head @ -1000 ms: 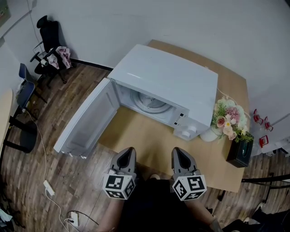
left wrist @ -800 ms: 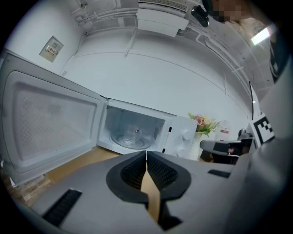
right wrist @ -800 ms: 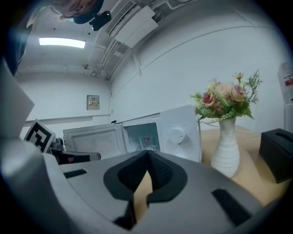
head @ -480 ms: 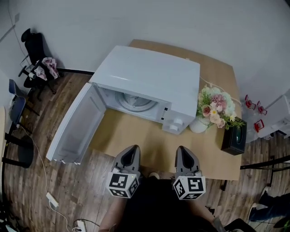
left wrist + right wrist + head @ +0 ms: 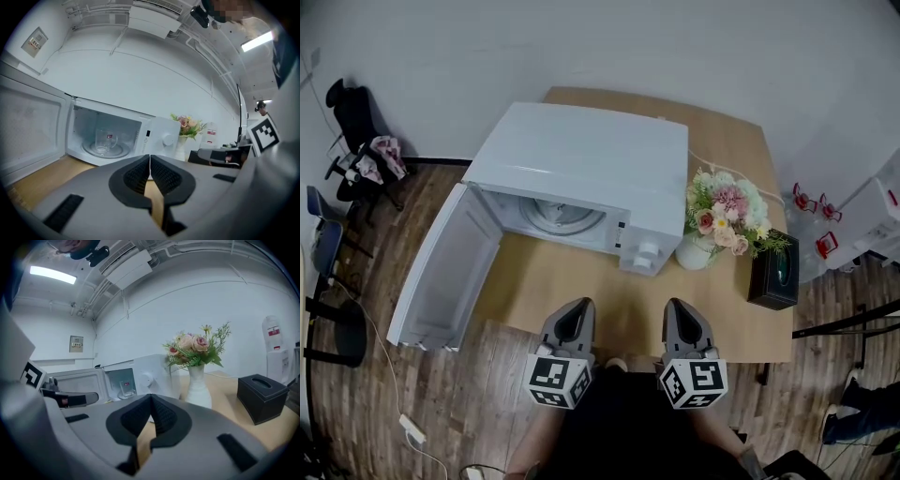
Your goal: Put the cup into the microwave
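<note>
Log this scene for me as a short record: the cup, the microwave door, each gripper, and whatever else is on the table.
cup: clear glass, on the turntable inside the microwave
microwave door: wide open, hinged left
left gripper: shut, empty
right gripper: shut, empty
other items on table: vase of flowers, black tissue box

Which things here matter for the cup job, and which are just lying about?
Job: glass cup, already standing on the turntable; microwave; its open door.
Lying about: flower vase; black tissue box; office chair; power strip.
</note>
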Motion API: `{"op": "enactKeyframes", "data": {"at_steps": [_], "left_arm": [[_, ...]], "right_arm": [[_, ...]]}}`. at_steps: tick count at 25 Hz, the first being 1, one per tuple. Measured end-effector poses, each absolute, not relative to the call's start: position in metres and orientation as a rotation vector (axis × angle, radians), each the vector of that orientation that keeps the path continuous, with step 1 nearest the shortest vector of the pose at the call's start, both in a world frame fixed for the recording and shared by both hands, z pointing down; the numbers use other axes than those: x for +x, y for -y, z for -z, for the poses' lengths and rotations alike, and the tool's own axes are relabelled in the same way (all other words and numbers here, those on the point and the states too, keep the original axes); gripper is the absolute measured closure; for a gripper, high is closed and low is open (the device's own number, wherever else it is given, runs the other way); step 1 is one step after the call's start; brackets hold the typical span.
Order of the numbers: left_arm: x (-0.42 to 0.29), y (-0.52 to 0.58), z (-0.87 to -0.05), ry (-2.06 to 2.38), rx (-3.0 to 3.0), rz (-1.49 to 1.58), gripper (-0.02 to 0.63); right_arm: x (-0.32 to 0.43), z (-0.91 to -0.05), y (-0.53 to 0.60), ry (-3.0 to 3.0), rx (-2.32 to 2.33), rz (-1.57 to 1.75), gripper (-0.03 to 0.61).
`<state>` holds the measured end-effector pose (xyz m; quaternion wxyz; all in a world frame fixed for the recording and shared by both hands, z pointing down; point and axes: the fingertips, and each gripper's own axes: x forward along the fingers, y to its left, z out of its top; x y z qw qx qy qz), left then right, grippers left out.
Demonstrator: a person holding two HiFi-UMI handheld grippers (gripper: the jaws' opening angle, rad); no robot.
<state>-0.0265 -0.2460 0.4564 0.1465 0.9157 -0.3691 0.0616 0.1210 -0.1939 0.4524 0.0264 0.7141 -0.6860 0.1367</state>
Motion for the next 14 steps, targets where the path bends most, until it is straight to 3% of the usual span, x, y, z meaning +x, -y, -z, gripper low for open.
{"op": "enactKeyframes", "data": {"at_steps": [14], "left_arm": [[-0.0189, 0.2416, -0.4594, 1.047, 2.645, -0.196, 0.607]], "right_arm": [[0.1252, -0.4630, 0.1922, 2.117, 2.197, -0.474, 0.586]]}}
